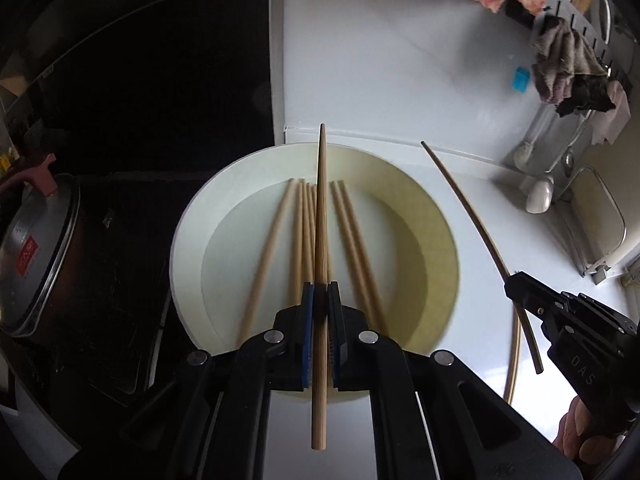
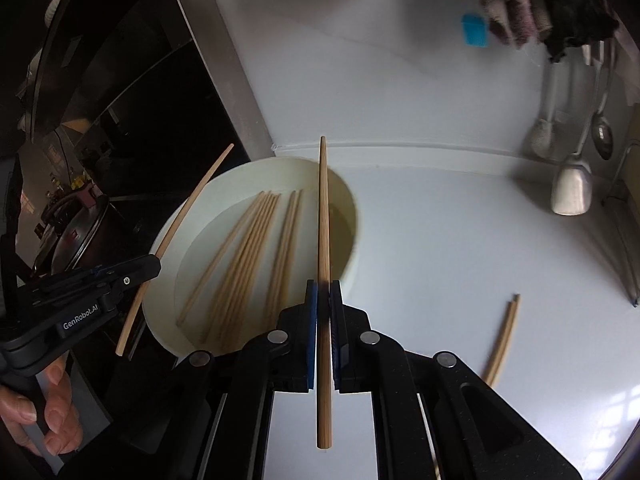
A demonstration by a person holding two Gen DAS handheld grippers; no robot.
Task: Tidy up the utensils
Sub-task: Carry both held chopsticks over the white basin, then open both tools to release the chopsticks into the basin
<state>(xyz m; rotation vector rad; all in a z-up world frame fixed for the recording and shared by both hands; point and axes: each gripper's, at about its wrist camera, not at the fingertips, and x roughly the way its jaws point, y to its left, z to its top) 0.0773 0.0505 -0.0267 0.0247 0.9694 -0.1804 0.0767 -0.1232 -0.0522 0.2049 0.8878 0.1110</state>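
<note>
Currently each gripper is clamped on one bamboo chopstick. The left gripper [image 1: 321, 292] has its blue pads [image 1: 307, 320] pressed against the left-held chopstick [image 1: 321, 220], which runs straight forward along the fingers, butt end trailing back between the gripper arms and tip reaching past the far rim of the plate [image 1: 192, 216]. The right gripper [image 2: 324, 292] holds the right-held chopstick [image 2: 323, 220] the same way.

To carry out this step well, keep both sticks pinched firmly and aligned with the fingers, so neither pivots in the pads. Judging by the task, the likely goal is to lay them with the pair on the counter [image 2: 502, 340], parallel and ends level; lower each stick flat before letting the pads part, or it may roll.

Directly beneath and just ahead of the left gripper lie the loose chopsticks [image 1: 300, 232] in the plate. From the right gripper, the plate sits ahead and to the left; the counter pair lies to its right, close by. Farther ahead, by the wall, stand hanging ladles [image 2: 572, 184] and cloths [image 2: 520, 8].
</note>
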